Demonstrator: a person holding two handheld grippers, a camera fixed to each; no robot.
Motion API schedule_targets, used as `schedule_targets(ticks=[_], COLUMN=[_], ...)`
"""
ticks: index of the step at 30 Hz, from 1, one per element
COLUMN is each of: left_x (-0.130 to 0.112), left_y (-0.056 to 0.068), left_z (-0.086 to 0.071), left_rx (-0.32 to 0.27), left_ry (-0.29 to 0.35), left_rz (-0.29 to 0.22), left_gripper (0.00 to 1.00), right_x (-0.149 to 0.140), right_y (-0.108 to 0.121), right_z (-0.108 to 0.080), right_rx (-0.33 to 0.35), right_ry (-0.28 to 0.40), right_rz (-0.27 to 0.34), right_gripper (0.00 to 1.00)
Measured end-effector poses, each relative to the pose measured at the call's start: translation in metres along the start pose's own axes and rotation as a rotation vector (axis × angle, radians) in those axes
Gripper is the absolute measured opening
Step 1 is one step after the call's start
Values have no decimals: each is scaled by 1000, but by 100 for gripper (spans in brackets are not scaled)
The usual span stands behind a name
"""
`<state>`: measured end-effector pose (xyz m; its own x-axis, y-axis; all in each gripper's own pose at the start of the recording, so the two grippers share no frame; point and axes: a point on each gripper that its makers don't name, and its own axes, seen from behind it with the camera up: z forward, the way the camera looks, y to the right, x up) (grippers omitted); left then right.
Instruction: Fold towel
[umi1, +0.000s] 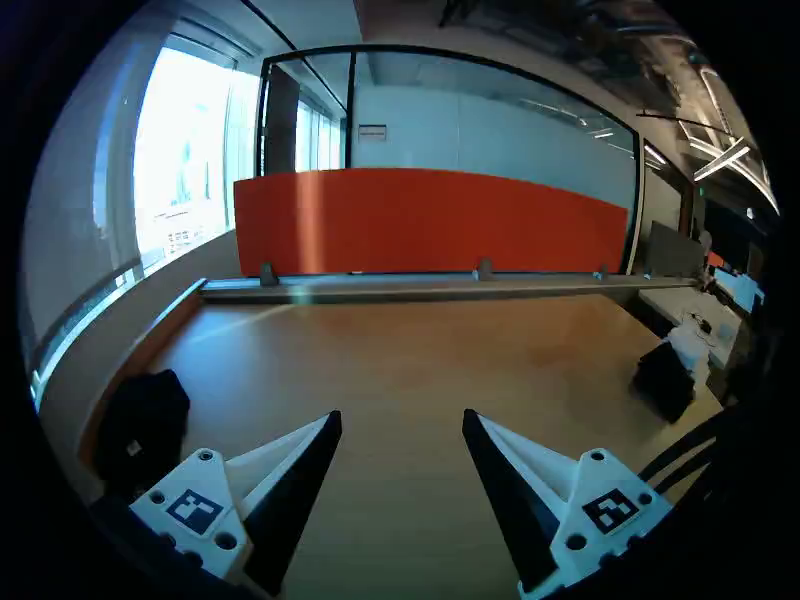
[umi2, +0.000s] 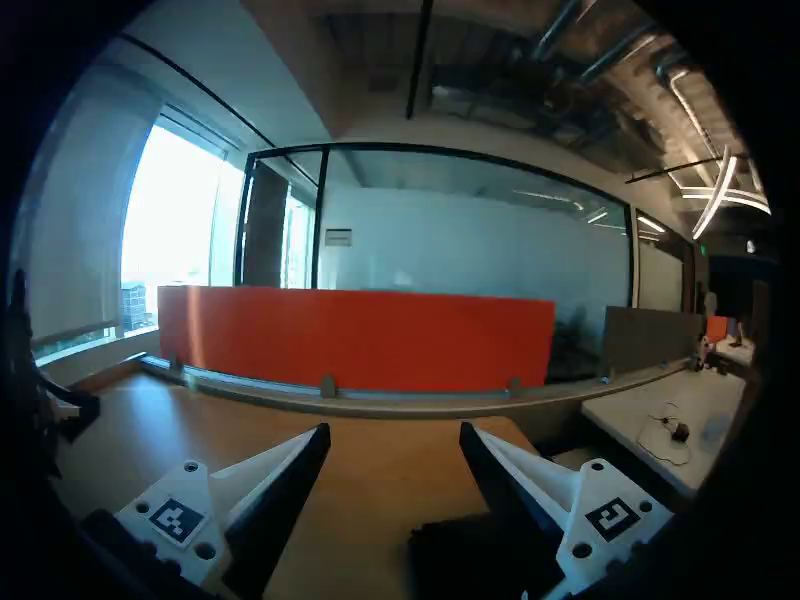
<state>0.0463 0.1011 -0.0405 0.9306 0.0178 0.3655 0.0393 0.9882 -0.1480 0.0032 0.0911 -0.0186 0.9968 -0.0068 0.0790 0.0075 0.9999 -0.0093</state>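
Note:
In the left gripper view my left gripper (umi1: 402, 422) is open above the bare wooden tabletop (umi1: 420, 370), its black-and-white fingers (umi1: 290, 470) spread wide with nothing between them. In the right gripper view my right gripper (umi2: 395, 432) is also open and empty, held higher and looking level across the same wooden desk (umi2: 380, 470) toward the orange divider. No towel lies between or in front of either pair of fingers.
An orange partition (umi1: 430, 220) runs along the desk's far edge on a grey rail (umi1: 420, 288). A black object (umi1: 145, 420) sits at the left edge, another black object (umi1: 665, 378) at the right. A white desk (umi2: 665, 415) stands to the right; windows lie left.

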Motion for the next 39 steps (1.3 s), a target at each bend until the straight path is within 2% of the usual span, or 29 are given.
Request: schedule_targets(ticks=[9,15,20,27,39], left_x=[41,54,57,58,48], left_y=[-23,-36,-43,-49,-62], left_z=[0,0,1,6,18], left_rx=[49,72,81,79,93], left_ry=[118,163,188,220,292], left_rz=[-47,-51,-48,-48,-10], left_gripper=[89,89,89,89,89], right_x=[6,4,5,5,-7], right_y=[-40,-64,-78,-97,-118], right_z=[8,11,13,17,21], right_rx=[15,21,20,26,20], right_ry=[3,-19,-18,-12,0], right_rz=[21,21,33,3,-3], right_gripper=[100,100,100,100,100])
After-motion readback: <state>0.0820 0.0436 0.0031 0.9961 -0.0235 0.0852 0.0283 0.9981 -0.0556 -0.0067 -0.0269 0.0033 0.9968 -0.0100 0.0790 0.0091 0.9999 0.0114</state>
